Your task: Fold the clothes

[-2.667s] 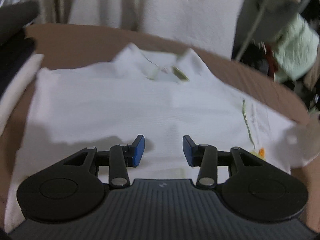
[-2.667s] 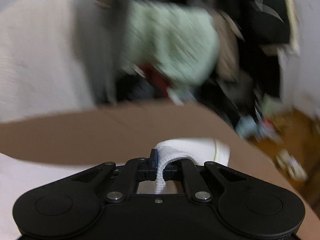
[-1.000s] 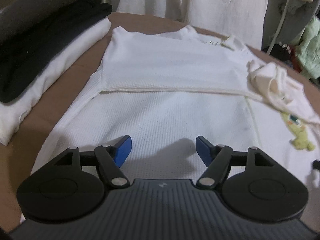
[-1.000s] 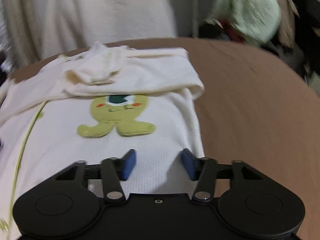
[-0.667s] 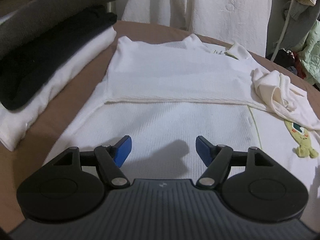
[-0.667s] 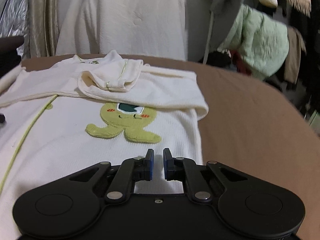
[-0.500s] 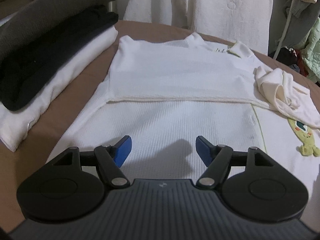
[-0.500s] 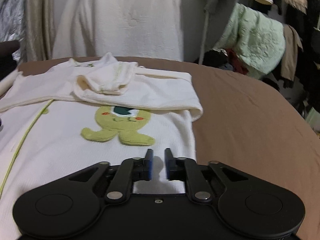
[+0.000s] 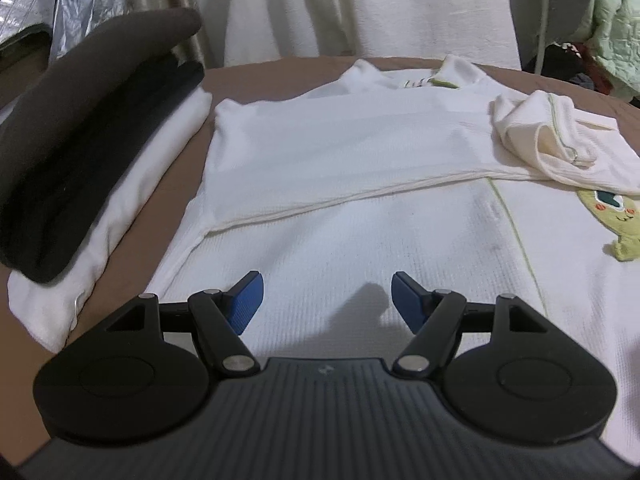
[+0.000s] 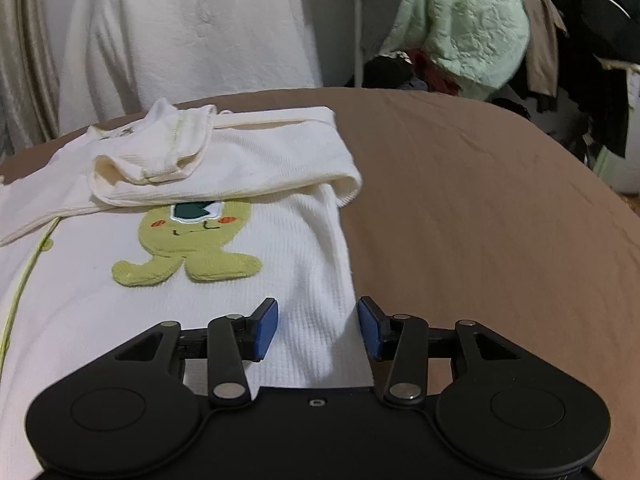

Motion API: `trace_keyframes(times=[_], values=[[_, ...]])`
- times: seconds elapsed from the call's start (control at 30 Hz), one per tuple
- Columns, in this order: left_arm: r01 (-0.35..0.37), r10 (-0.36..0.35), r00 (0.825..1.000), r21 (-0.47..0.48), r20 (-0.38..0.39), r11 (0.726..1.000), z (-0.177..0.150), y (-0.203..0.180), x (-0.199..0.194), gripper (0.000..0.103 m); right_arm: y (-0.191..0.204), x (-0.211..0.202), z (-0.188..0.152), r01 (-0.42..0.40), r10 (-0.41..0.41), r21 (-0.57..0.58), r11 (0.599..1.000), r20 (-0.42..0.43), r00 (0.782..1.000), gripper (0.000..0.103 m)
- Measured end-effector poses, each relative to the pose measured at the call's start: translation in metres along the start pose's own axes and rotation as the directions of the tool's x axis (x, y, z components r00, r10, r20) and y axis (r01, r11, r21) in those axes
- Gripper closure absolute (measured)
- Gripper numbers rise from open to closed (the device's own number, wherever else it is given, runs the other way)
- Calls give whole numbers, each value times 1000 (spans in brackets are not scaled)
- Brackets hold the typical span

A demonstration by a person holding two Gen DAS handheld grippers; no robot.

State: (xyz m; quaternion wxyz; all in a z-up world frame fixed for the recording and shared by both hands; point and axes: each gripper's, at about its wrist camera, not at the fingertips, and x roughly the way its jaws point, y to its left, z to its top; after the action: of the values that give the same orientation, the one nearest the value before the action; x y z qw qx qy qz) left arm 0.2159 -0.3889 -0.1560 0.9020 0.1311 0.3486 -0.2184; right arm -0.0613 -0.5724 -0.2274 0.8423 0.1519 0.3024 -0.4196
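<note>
With both sleeves laid across the shirt [image 9: 328,208] on the bed [image 10: 480,200], the next fold is judged due: its near hem must be gripped by the left gripper [image 9: 327,300], held wide and empty, and the right gripper [image 10: 317,326], just opened astride its side edge.

A pale green quilted jacket [image 10: 468,20] hangs beyond the brown bedcover [image 10: 480,200], beside cream curtains [image 10: 180,28]
</note>
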Motion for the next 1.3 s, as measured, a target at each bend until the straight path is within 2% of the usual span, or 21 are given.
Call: trace_keyframes(times=[0.23,0.37,0.53,0.6,0.73,0.77,0.87,0.93,0.97,1.0,1.03,1.07,1.1,1.13,1.2,1.27,1.3], values=[[37,-38,999,8,28,999,5,-14,2,33,-3,-9,2,-59,67,-136,989,52,996,54],[32,-35,998,67,50,997,-2,-26,-4,25,-15,-17,8,-88,101,-149,985,79,992,53],[115,-121,992,109,46,987,-6,-43,-11,25,-25,-10,15,-109,124,-172,979,77,989,48],[132,-143,987,141,72,981,-1,-57,-13,25,-27,0,20,-108,122,-182,977,66,990,48],[136,-161,979,192,126,972,8,-81,-6,16,-30,27,36,-99,113,-192,976,62,992,48],[132,-154,982,186,113,974,10,-85,1,17,-31,35,41,-94,108,-198,976,59,992,48],[215,-219,975,108,25,971,22,-87,17,20,-33,61,56,-43,56,-202,979,58,997,47],[230,-236,971,125,38,965,32,-96,19,20,-35,70,59,-4,20,-202,979,78,997,42],[236,-244,969,135,46,962,36,-101,20,20,-36,73,60,15,3,-202,979,90,996,43],[208,-224,972,179,73,961,43,-110,19,19,-37,76,61,34,-14,-202,979,102,995,44],[189,-214,971,214,104,959,50,-118,21,19,-38,74,61,43,-20,-193,980,119,993,47],[168,-206,969,246,134,954,57,-126,23,19,-39,71,61,43,-20,-174,984,136,991,65],[147,-198,966,278,165,949,65,-134,25,18,-40,68,60,46,-23,-159,986,143,989,76],[152,-214,960,307,180,940,72,-141,30,18,-40,66,59,50,-28,-148,988,146,989,82],[193,-287,940,407,185,893,82,-158,46,18,-39,63,56,43,-18,-152,987,159,987,87],[179,-298,937,478,184,860,88,-173,62,18,-37,66,53,46,-14,-201,978,156,988,90],[162,-285,944,513,169,843,89,-181,72,18,-36,67,51,48,-14,-219,975,154,988,90]])
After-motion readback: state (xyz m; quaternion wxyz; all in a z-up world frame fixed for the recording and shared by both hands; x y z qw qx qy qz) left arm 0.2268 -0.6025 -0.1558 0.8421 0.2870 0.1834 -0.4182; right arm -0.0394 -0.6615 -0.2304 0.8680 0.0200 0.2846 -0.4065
